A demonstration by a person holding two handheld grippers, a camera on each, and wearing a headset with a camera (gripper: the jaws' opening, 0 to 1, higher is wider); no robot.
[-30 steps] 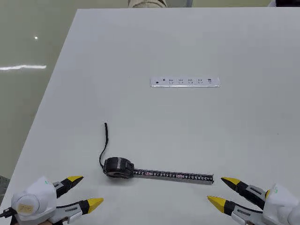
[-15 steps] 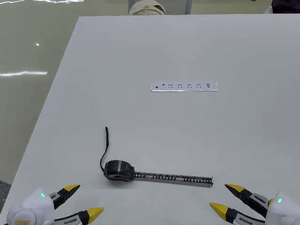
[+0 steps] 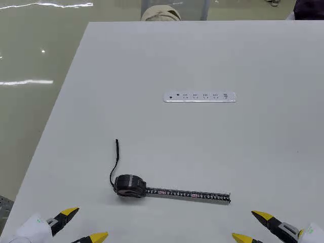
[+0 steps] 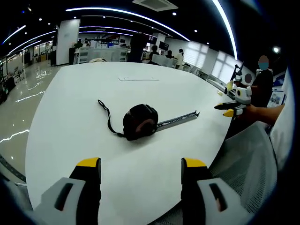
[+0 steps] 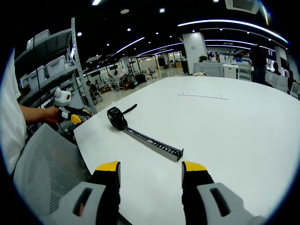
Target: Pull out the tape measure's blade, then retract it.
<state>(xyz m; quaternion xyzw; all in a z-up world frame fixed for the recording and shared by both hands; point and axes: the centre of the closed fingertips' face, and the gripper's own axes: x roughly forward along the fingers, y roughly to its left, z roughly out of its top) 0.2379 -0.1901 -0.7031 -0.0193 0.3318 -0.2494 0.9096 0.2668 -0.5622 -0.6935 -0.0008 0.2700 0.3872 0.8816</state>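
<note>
White bench (image 3: pixel 253 152): work surface. Tape measure (image 3: pixel 129 186): lower centre, lying flat, blade (image 3: pixel 187 195) drawn out rightward, apparently awaiting retraction. Left gripper (image 3: pixel 88 223), right gripper (image 3: pixel 244 224): bottom corners, jaws wide, empty, flanking case and blade tip.

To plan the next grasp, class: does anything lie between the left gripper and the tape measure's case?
Nothing visible does. Bare table separates the left gripper from the tape measure; its strap trails off to one side, its blade toward the right gripper.
</note>
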